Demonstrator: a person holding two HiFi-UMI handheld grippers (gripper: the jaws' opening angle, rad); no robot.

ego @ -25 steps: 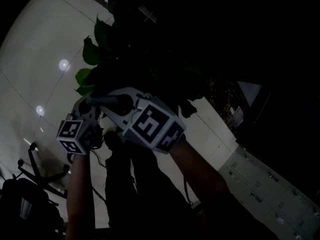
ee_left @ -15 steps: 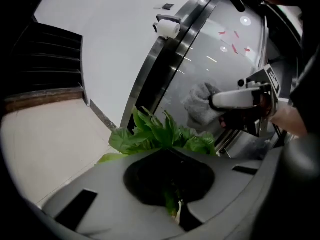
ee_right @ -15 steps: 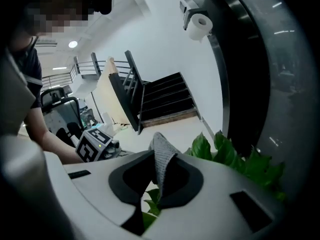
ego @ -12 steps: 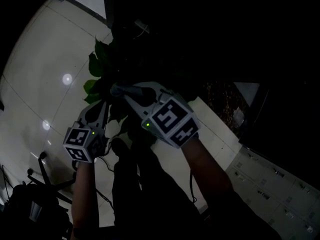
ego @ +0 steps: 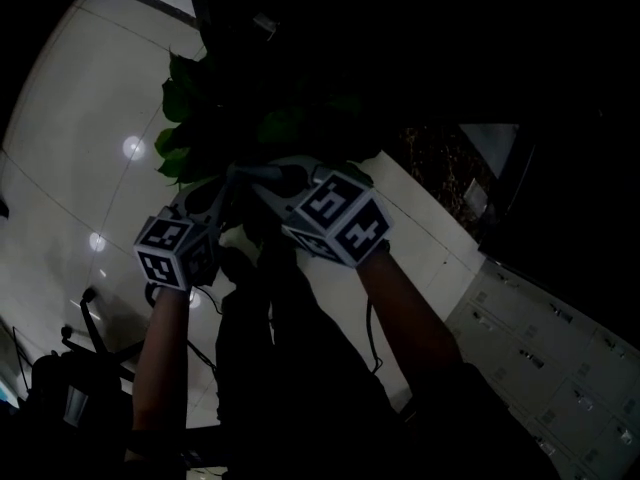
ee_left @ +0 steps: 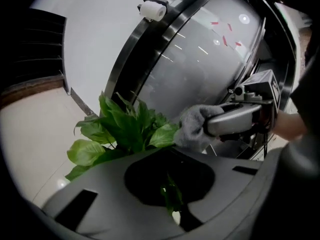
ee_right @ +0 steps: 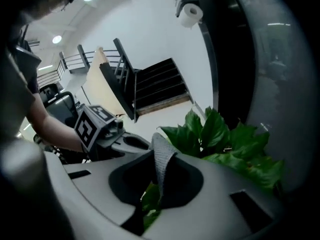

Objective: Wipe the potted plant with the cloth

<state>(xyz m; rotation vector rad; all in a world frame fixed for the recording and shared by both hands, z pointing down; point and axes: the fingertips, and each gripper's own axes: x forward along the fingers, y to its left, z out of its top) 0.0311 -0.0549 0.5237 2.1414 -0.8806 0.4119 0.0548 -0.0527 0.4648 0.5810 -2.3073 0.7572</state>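
The potted plant (ee_left: 125, 129) shows broad green leaves; its pot is hidden. In the dark head view the plant's leaves (ego: 185, 118) sit just above both grippers. My left gripper (ee_left: 172, 209) is shut on a green leaf (ee_left: 169, 196) that runs down between its jaws. My right gripper (ee_right: 152, 201) is shut on a grey cloth (ee_right: 161, 159), and a leaf lies under it. From the left gripper view, the right gripper (ee_left: 240, 119) presses the cloth (ee_left: 192, 126) against a leaf. The left gripper (ee_right: 100, 129) stands close on the right gripper view's left.
A curved glass wall with a black frame (ee_left: 200, 59) rises right behind the plant. A dark staircase (ee_right: 160, 84) stands further off. An office chair (ego: 80, 348) is at the lower left, and pale cabinets (ego: 540, 368) at the right on a light tiled floor.
Both grippers have stayed together at the leaves and shifted slightly up in the head view. The view itself has swung, so the plant now sits a little further left.
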